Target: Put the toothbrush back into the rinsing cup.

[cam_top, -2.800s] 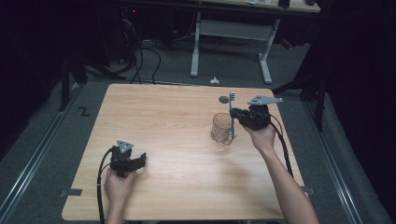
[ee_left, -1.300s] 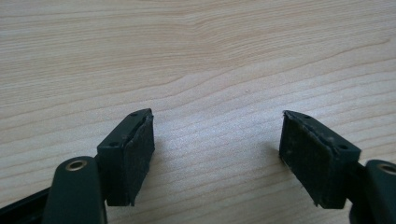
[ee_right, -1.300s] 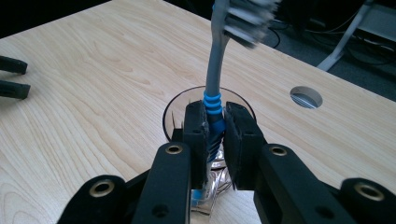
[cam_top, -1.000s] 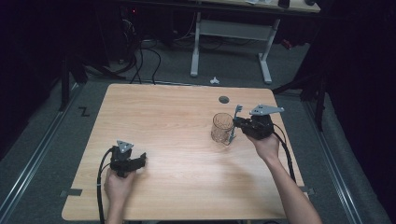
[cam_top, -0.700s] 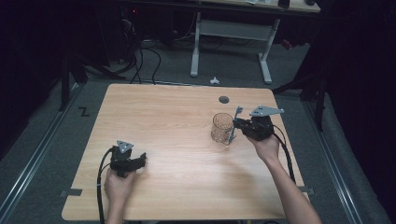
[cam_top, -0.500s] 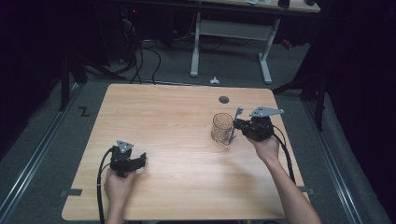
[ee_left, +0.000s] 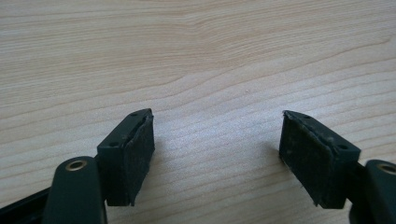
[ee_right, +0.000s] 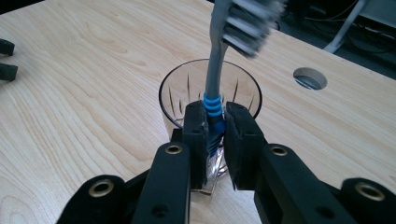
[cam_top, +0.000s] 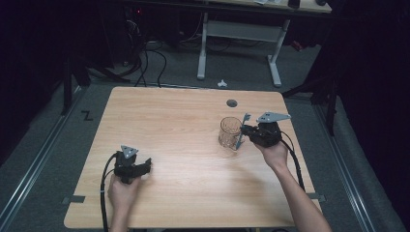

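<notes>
The right gripper (ee_right: pixel 215 126) was clamped on a toothbrush (ee_right: pixel 215 84), jaws pinching the blue ribbed bit of the handle from both sides. In the high view that gripper (cam_top: pixel 247 130) sat just right of the glass (cam_top: pixel 230 132), with its grey three-cornered plate on top and the cable trailing back along the person's right forearm. The right hand (cam_top: pixel 273 152) came in from the near right edge of the table (cam_top: pixel 183 121), wrist roughly level, gripper aimed left toward the glass.

The toothbrush (cam_top: pixel 241 133) stood pretty much on end, a bit tilted: bristle head up top and leaning away from the gripper, handle end down low right beside the glass. So its long axis ran close to vertical. From the right gripper view the grey neck rose over the rim of the glass (ee_right: pixel 210 91) and the blurry bristles faced off to the right. Couldn't tell whether the bottom tip touched the wood.

Well left of the glass, nearer the person, the left gripper (cam_top: pixel 140 166) rested low on the table in the left hand (cam_top: pixel 123 191), pointing right. Its jaws stood wide apart over bare wood, and the black pads (ee_left: pixel 140 154) had nothing between them.

Beyond the glass there was a round hole (cam_top: pixel 232 103) in the tabletop.
</notes>
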Motion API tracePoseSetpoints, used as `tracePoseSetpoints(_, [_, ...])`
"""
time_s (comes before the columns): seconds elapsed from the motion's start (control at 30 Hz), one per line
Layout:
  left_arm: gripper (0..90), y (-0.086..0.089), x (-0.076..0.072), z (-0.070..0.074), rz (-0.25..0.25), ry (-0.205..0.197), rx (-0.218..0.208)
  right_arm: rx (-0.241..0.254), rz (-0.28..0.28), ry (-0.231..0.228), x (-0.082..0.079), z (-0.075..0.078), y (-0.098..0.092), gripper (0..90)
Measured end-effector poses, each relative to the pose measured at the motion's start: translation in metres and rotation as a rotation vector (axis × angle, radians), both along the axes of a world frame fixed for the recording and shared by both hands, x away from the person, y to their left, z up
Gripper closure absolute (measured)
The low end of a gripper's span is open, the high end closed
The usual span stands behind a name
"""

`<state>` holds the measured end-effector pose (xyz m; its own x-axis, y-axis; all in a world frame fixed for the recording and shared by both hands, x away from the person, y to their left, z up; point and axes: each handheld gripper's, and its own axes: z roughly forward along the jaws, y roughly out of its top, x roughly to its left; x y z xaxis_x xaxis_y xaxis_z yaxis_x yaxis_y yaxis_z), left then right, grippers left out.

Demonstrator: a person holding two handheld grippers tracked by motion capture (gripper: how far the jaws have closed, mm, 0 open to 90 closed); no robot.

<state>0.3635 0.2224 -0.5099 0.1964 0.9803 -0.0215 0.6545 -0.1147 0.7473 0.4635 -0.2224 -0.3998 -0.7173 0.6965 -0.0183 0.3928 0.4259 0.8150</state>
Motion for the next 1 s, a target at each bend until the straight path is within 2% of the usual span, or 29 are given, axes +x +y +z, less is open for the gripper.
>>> tracePoseSetpoints(1.0, [27.1,0.0000,0.0000,0.0000,0.000,0.000,0.001,-0.017,-0.001,0.030,0.0044,-0.0082,0.0041,79.0])
